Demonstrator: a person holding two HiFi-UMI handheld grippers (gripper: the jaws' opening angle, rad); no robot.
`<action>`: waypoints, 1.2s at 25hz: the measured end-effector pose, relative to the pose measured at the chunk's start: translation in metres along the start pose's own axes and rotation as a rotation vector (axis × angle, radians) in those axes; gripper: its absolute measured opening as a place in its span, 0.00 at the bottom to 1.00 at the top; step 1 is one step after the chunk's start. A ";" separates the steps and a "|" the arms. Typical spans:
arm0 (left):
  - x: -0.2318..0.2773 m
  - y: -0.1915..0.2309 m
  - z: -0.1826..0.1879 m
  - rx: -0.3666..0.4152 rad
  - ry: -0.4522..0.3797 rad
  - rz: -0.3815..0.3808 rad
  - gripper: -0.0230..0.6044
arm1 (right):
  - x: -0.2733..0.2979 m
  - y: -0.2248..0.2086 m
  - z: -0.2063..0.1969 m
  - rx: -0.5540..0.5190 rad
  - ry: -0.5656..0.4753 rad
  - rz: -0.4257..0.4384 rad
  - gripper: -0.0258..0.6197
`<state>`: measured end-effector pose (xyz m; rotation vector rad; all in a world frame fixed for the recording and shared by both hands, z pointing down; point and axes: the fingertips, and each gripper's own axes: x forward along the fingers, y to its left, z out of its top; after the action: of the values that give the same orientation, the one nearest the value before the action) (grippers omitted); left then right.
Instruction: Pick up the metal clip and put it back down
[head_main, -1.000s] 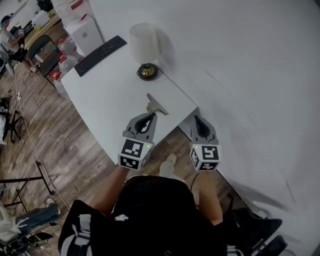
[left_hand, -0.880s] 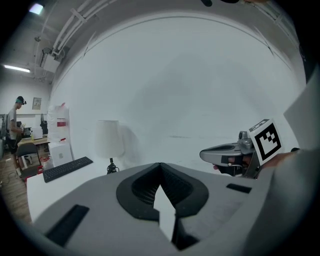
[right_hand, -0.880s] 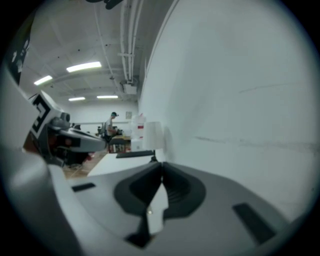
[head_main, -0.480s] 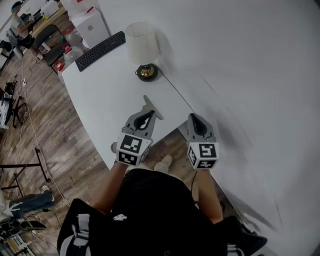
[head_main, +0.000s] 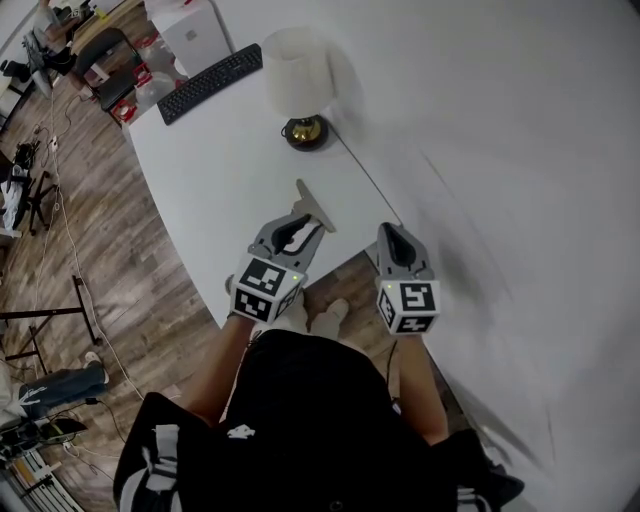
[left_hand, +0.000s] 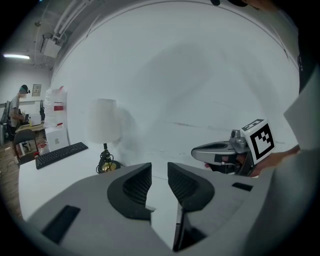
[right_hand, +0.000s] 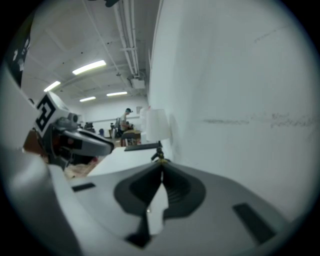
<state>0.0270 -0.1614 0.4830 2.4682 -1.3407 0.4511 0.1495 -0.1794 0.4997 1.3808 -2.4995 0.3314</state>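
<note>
The metal clip (head_main: 312, 203) lies on the white table (head_main: 215, 170) near its front corner. My left gripper (head_main: 303, 228) sits just short of the clip's near end. Its jaws have just been opening and stand a narrow gap apart, with nothing between them in the left gripper view (left_hand: 159, 179). The clip itself is hidden there below the jaws. My right gripper (head_main: 391, 236) hovers to the right by the table's corner, beside the wall, shut and empty (right_hand: 161, 173). It also shows from the side in the left gripper view (left_hand: 220, 152).
A lamp (head_main: 300, 85) with a white shade and brass base stands at the back by the wall. A black keyboard (head_main: 210, 72) lies further left. The table's front edge drops to wooden floor (head_main: 120, 260). The white wall (head_main: 500, 150) closes the right side.
My left gripper's jaws have parted from shut to a narrow gap, and it has edged forward toward the clip. The right gripper has shifted slightly forward too, still shut.
</note>
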 end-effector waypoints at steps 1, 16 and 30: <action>0.000 0.002 -0.003 -0.001 0.009 -0.009 0.25 | 0.002 0.002 0.001 0.000 0.001 -0.001 0.09; 0.032 0.045 -0.077 0.007 0.252 -0.123 0.56 | 0.030 0.018 -0.010 -0.009 0.090 -0.040 0.09; 0.073 0.089 -0.185 0.089 0.535 -0.133 0.58 | 0.049 0.014 -0.047 -0.011 0.210 -0.040 0.09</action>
<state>-0.0347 -0.1893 0.6901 2.2484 -0.9481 1.0631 0.1183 -0.1956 0.5596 1.3163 -2.2976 0.4305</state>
